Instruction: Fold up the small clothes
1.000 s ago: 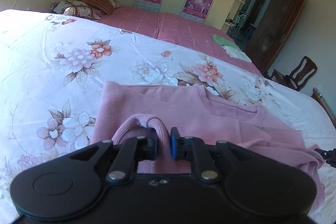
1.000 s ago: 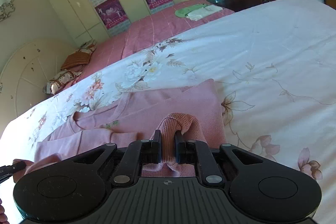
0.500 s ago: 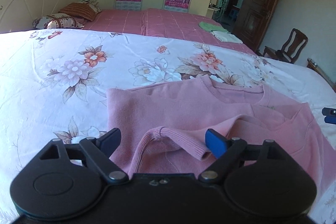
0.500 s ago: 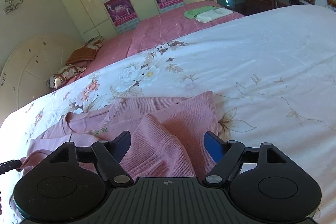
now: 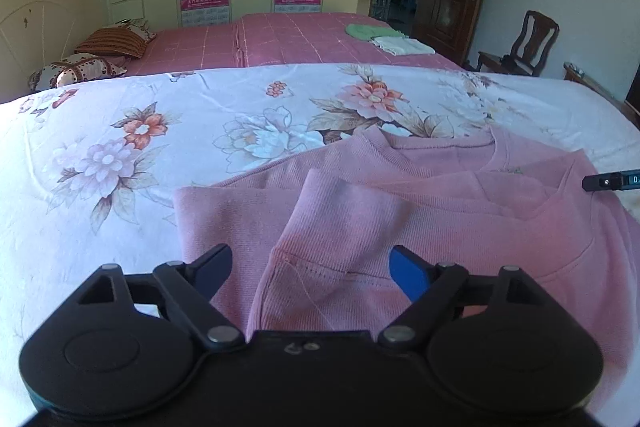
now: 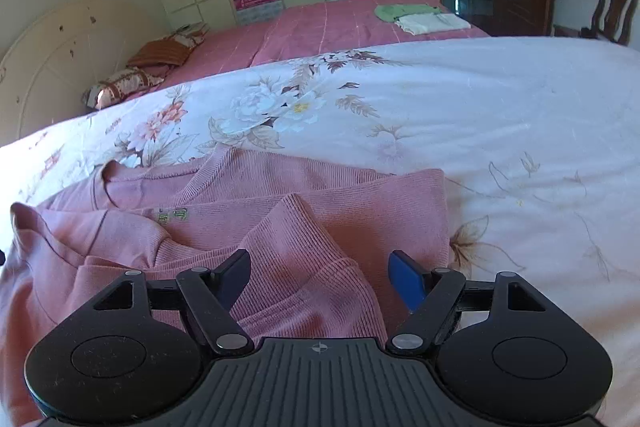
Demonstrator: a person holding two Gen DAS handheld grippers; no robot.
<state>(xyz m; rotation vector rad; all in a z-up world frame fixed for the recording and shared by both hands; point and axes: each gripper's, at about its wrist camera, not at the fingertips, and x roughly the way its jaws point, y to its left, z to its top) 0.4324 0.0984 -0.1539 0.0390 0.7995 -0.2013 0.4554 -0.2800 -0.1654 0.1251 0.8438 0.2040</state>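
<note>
A: Left wrist view: your left gripper (image 5: 310, 267) has just been opening; its jaws stand wide, the folded-in sleeve (image 5: 340, 227) lying loose between them on the pink sweater (image 5: 460, 227), lower centre, on the bed (image 5: 120, 207).

B: And your right gripper (image 6: 320, 269)?

A: Same, jaws spread, holding nothing. Sleeves look done; next, grip the hem and fold upward.

Pink sweater (image 6: 304, 227) between spread jaws, floral sheet (image 6: 500, 115)
</note>
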